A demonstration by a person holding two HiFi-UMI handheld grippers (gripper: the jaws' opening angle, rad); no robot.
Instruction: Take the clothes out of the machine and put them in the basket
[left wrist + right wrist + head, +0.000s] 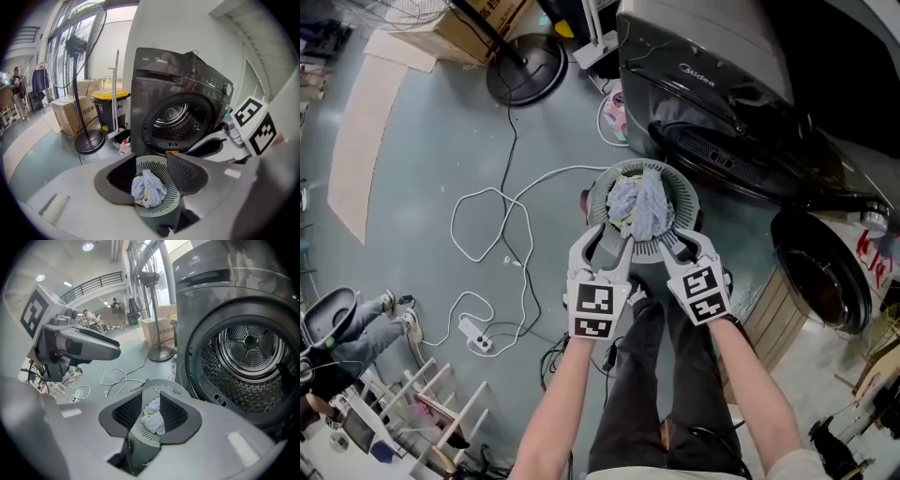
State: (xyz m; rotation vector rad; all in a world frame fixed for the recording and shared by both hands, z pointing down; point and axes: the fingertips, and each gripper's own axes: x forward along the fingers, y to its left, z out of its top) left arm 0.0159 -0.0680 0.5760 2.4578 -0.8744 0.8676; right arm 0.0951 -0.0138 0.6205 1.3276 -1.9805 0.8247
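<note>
Two grippers: the left gripper [150, 165] and right gripper [151, 409] hang side by side just above the basket [687, 199], both tipped down toward its mouth.
Left jaws: apart, with nothing pressed between the ribbed pads. The cloth shows below the gap, not in it.
Right jaws: parted more narrowly and also empty, with the cloth beneath them.
Clothes [639, 206]: a soft, crumpled pale blue-grey bundle with a touch of yellow, lying in the basket and heaped about to its rim.
Reason for the pose: judged to be a release over the basket, since the empty jaws stand just above the load.
Basket make: round grey plastic with a slatted wall. It stands on the floor [422, 159] just in front of the machine, likely to keep the carry short.
Machine [712, 84]: a dark, glossy front-loader with its door [820, 272] swung aside. The perforated steel drum [251, 350] shows no clothes.
Floor clutter: a white cable [487, 225] lies looped well clear of the basket.
Stage: likely near the end.
</note>
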